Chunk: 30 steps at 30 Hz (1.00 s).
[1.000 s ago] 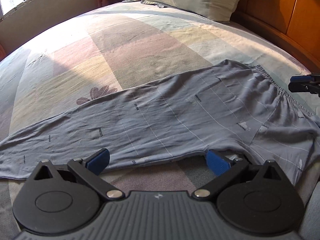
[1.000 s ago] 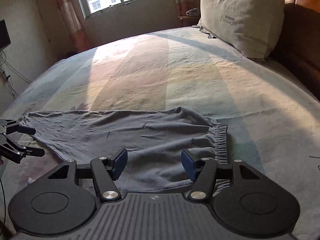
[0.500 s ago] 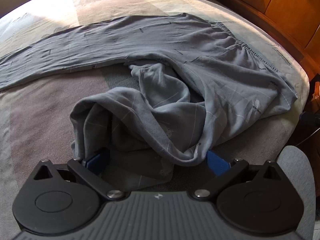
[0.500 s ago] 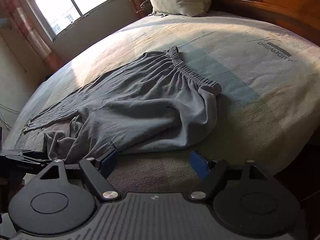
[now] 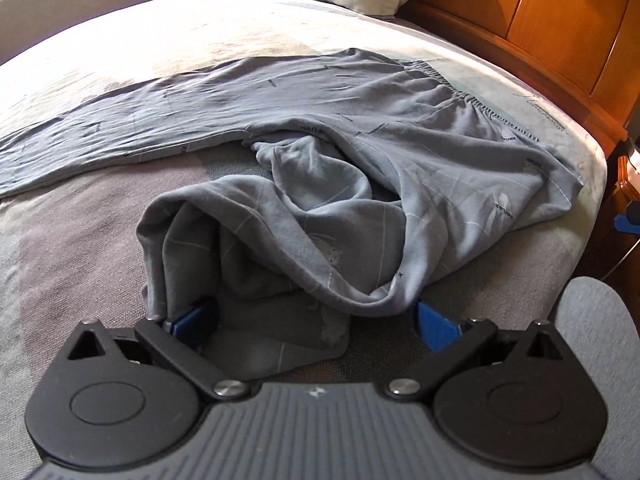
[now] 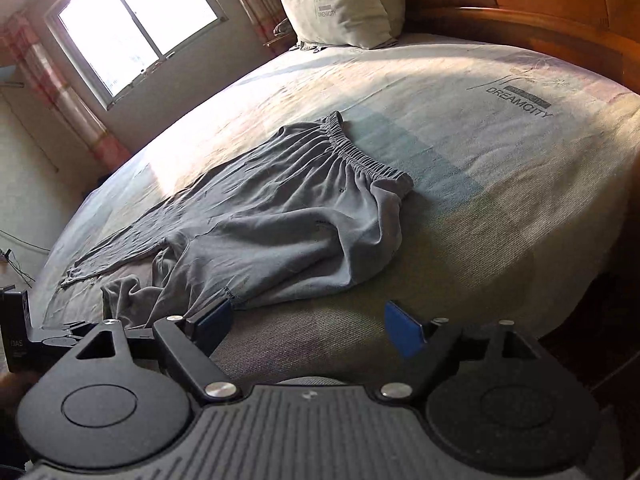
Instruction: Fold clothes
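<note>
Left wrist view shows the grey trousers [image 5: 360, 128] on the bed [image 5: 80, 248], one leg bunched near the edge. The left gripper [image 5: 306, 322] stands spread, cloth lying loose between its fingers. The right gripper [image 6: 308, 322] has just been opening, nothing between. Next, I think, both must pinch the bunched leg and lay it flat.

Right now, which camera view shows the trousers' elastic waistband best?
The right wrist view: the gathered waistband runs unobstructed and sharply lit across the trousers. The left wrist view shows the same waistband only as a thin band along the garment's far edge.
</note>
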Each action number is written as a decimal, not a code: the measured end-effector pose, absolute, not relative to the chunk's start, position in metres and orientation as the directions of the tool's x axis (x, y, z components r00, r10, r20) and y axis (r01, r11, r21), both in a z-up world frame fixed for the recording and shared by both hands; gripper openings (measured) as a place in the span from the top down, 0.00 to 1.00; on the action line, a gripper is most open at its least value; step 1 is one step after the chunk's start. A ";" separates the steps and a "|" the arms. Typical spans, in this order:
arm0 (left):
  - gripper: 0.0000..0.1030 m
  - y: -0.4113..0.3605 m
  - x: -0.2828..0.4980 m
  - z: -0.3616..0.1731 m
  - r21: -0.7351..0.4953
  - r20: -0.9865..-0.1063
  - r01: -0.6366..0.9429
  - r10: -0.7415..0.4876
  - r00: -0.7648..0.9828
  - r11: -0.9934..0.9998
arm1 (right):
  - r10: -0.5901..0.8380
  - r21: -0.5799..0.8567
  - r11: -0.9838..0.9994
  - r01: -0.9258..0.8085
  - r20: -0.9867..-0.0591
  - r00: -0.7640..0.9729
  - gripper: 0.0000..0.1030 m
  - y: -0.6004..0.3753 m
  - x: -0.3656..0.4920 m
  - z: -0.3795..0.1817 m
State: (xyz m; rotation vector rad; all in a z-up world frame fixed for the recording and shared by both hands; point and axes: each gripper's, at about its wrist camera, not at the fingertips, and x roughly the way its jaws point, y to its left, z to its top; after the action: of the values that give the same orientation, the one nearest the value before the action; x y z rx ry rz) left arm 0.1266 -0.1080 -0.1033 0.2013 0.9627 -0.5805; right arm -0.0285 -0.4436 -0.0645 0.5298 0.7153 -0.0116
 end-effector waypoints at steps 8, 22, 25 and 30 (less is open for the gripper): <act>0.01 -0.090 0.102 -0.085 -0.058 -0.808 0.540 -0.357 0.468 0.840 | 0.311 0.473 0.881 0.007 -0.590 0.745 0.09 -0.393 -0.001 -0.047; 0.01 -0.005 0.078 -0.081 0.012 -0.794 0.352 -0.205 0.572 0.936 | 0.559 0.498 0.825 -0.267 -0.647 0.519 0.04 -0.250 0.066 -0.079; 0.01 0.003 0.078 -0.080 0.009 -0.791 0.353 -0.210 0.575 0.936 | 0.570 0.477 0.821 -0.313 -0.665 0.482 0.04 -0.222 0.082 -0.090; 0.01 0.008 0.080 -0.081 0.010 -0.786 0.362 -0.217 0.579 0.932 | 0.503 0.372 0.863 -0.341 -0.695 0.515 0.04 -0.208 0.110 -0.086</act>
State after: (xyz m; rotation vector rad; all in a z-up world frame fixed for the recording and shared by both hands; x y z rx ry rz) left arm 0.0796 0.0079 -0.0812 0.1766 0.8916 -0.3405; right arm 0.1101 -0.2083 -0.0865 0.1977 0.8968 0.5111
